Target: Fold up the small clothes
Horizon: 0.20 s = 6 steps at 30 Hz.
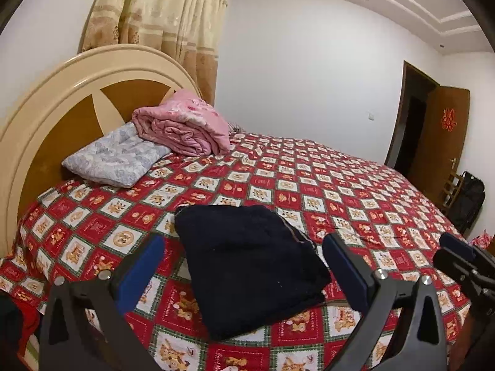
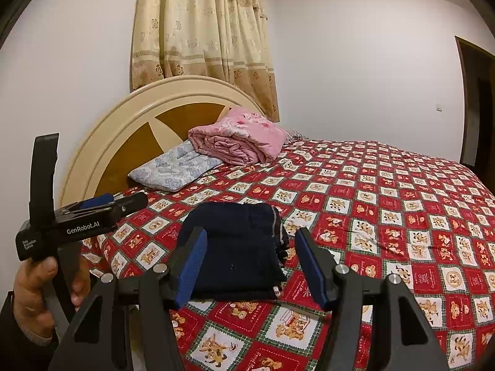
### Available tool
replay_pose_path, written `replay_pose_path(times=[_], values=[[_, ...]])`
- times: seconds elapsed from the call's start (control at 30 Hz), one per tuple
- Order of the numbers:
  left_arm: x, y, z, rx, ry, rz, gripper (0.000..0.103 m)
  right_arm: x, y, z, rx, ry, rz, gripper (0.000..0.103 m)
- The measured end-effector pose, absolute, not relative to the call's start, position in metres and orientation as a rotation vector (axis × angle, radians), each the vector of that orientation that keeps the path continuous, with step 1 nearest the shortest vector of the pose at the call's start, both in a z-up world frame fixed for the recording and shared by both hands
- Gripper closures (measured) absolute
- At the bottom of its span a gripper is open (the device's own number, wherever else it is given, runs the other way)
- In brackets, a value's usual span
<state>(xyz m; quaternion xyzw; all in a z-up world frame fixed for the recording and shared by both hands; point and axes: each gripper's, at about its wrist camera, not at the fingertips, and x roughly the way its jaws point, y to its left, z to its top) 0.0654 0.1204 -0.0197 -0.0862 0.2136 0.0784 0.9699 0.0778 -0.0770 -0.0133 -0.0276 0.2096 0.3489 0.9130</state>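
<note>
A dark navy garment (image 1: 250, 266) lies folded into a compact stack on the red patterned bedspread (image 1: 355, 191), near the bed's front edge. It also shows in the right wrist view (image 2: 238, 247). My left gripper (image 1: 244, 262) is open, its blue-padded fingers standing on either side of the stack, held above it. My right gripper (image 2: 250, 262) is open too, hovering just in front of the stack. The left gripper shows from the side in the right wrist view (image 2: 114, 205), held in a hand. The right gripper's tip shows at the right edge of the left wrist view (image 1: 458, 250).
A folded pink quilt (image 1: 185, 123) rests on a pale blue pillow (image 1: 114, 154) by the round headboard (image 1: 46, 99). A wooden door (image 1: 439, 136) stands open at the far right, a dark bag (image 1: 467, 198) beside it. Red fabric (image 1: 26, 318) hangs off the bed's left edge.
</note>
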Motion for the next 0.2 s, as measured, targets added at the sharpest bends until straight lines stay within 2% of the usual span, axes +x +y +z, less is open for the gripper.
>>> replay_pose_path(times=[0.2], values=[[0.0646,0.1142,-0.0185,-0.152,0.419,0.143,0.000,0.0776,-0.0764,-0.0138,-0.055,0.434,0.717,0.042]])
